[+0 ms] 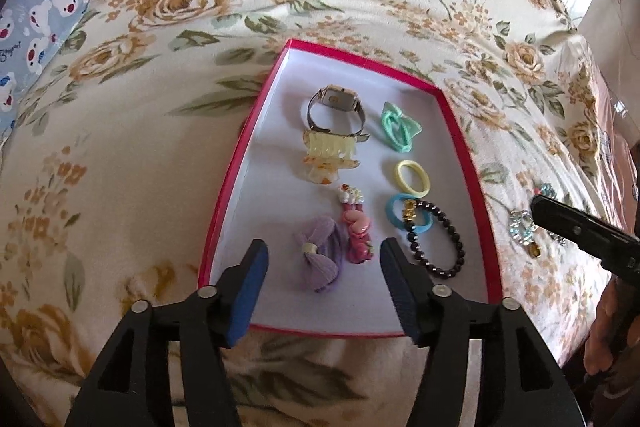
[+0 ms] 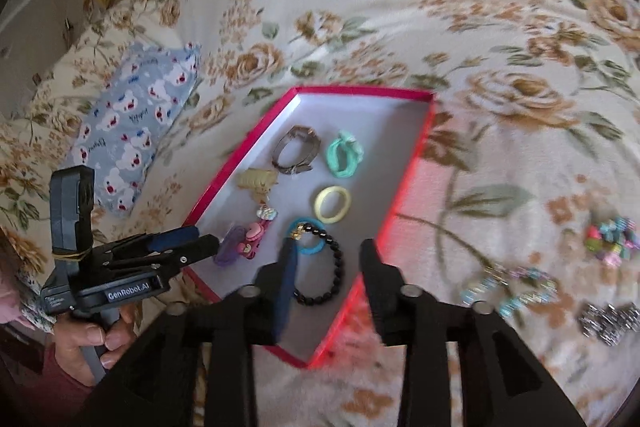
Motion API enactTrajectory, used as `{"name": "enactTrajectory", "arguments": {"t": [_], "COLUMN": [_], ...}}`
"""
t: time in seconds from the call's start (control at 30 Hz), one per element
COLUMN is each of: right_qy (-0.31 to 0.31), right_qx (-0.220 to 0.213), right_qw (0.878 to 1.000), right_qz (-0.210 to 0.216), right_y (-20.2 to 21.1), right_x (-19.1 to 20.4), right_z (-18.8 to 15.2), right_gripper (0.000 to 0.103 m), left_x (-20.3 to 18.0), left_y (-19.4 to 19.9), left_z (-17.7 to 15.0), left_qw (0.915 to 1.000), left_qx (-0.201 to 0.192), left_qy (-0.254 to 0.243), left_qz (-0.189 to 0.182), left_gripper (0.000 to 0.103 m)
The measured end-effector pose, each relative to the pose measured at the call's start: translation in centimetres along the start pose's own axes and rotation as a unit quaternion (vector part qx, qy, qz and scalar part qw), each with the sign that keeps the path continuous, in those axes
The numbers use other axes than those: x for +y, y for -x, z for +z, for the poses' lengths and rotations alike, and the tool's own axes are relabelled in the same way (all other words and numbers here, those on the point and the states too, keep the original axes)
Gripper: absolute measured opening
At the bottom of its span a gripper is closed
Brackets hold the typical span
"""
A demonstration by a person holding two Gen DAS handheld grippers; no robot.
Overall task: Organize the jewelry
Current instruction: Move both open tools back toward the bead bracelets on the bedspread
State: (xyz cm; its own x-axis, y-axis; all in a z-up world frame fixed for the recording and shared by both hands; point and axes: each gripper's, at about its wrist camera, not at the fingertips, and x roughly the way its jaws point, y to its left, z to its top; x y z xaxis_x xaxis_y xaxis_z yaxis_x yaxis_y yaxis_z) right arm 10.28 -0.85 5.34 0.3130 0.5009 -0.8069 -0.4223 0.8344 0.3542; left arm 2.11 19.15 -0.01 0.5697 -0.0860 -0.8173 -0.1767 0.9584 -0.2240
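A red-rimmed tray [image 1: 224, 195] with a white floor lies on the floral bedspread. In it are a watch [image 1: 336, 111], a yellow claw clip [image 1: 330, 151], a green scrunchie [image 1: 400, 127], a yellow hair tie [image 1: 412, 177], a blue hair tie [image 1: 394, 211], a black bead bracelet [image 1: 436, 243], a pink clip [image 1: 356, 227] and a purple bow [image 1: 320, 267]. My left gripper [image 1: 324, 259] hangs open above the bow and the pink clip, holding nothing. My right gripper [image 2: 328, 251] is open over the black bead bracelet [image 2: 340, 259], its pads clear of it.
Loose pieces lie on the bedspread right of the tray: a beaded bracelet [image 2: 508, 291], a colourful bead cluster [image 2: 610, 239] and a silver piece [image 2: 610, 321]. A blue patterned pillow [image 1: 36, 27] sits at the far left. A person's hand [image 2: 92, 339] grips the left tool's handle.
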Motion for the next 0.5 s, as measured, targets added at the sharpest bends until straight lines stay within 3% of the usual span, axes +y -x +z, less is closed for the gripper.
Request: {"name": "enactTrajectory", "arguments": {"t": [0.13,0.5], "right_qy": [-0.022,-0.094], "right_qx": [-0.013,-0.037], "right_qw": [1.0,0.992], "right_qz": [-0.018,-0.073], "right_y": [2.6,8.5], "right_x": [-2.1,-8.7], "right_z": [-1.2,-5.8], "right_gripper": [0.039,0.039], "left_x": [-0.7,-3.4], "left_y": [1.0,1.6], "left_z": [-0.6,-1.8], "left_qw": [0.9999,0.9995], "left_qx": [-0.007,0.004], "left_qy": [0.004,-0.007], "left_qz": [-0.009,-0.032], "left_gripper": [0.067,0.069]}}
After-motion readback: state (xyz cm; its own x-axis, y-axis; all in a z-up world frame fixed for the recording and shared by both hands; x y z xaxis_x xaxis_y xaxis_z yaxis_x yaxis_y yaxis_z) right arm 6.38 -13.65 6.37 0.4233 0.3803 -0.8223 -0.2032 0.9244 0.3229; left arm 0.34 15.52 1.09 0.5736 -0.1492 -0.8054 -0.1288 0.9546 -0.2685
